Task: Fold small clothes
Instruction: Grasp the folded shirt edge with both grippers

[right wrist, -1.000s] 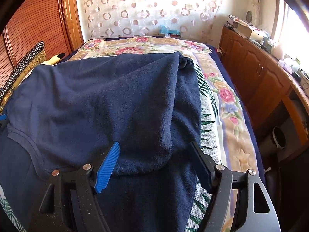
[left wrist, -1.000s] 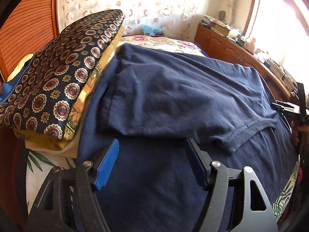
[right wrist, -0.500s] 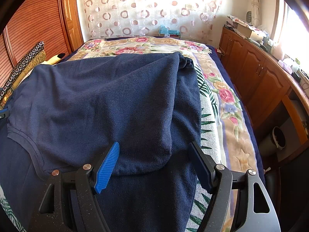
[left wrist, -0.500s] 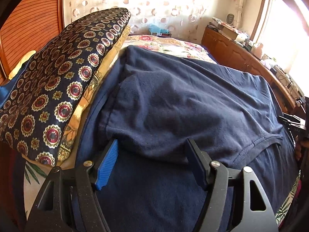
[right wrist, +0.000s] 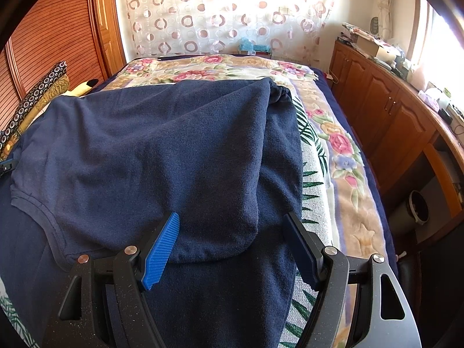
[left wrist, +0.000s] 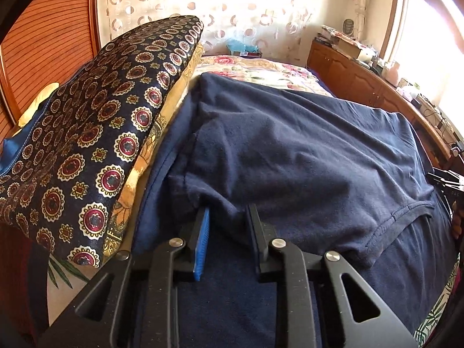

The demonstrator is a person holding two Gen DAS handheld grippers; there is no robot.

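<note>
left tool (left wrist: 226, 217): jaws just closing, pinching the navy shirt's (left wrist: 290, 150) folded sleeve edge, lower centre | right tool (right wrist: 232, 232): released, wide, straddling the other folded sleeve (right wrist: 220, 220), not touching | shirt lies across the bed (right wrist: 342, 150), long axis left-right, so both corners sit right at hand

A plain navy shirt (right wrist: 162, 150) lies over a bedspread (right wrist: 339, 145) of pink roses and green fronds on cream. The pillow (left wrist: 95, 133) is dark with red-and-gold medallions. Pale curtain (right wrist: 220, 14) with ring prints; black tongs (right wrist: 232, 249), blue pad.
</note>
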